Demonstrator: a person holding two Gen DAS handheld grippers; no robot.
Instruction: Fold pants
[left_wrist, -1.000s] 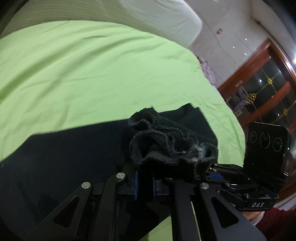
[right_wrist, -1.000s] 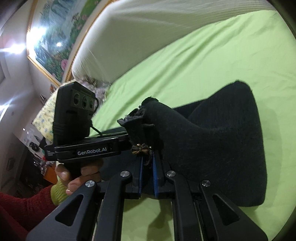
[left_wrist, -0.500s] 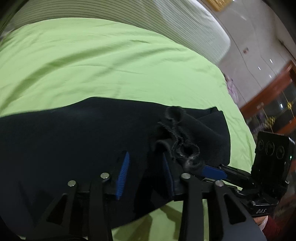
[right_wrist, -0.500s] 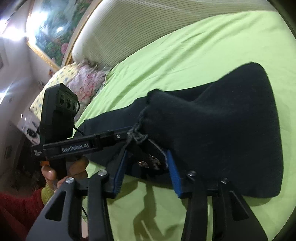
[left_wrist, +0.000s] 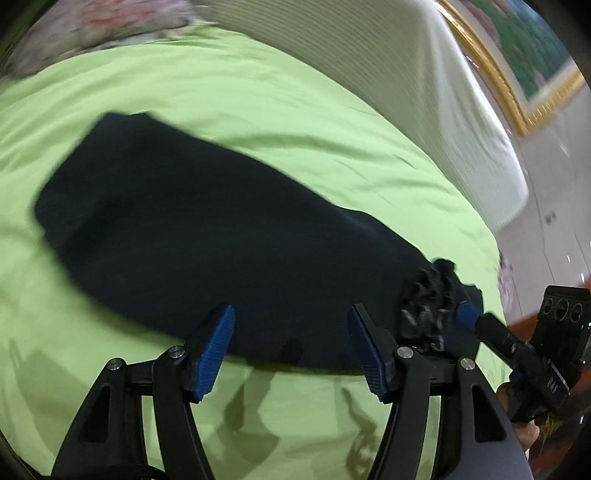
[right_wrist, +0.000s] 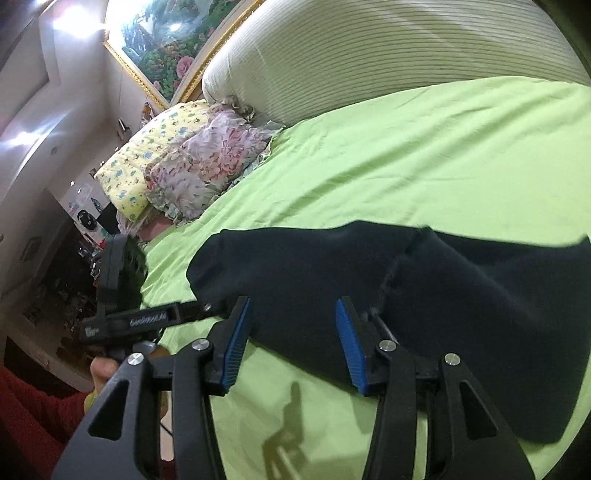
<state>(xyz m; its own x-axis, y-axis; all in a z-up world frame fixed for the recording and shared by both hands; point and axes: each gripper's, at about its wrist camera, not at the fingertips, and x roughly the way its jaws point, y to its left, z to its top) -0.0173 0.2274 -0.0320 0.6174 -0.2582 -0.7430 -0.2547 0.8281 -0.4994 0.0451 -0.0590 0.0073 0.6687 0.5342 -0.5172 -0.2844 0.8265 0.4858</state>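
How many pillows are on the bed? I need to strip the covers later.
2, both at the head of the bed in the right wrist view: a yellow patterned pillow by the wall, and a pink flowered pillow leaning against it. More may be hidden.

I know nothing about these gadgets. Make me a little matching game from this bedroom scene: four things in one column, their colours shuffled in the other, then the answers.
Things:
1. pants
2. bed sheet
3. gripper pads
4. picture frame

Colours:
A. gold
B. black
C. blue
D. light green

Pairs: 1-B, 2-D, 3-C, 4-A
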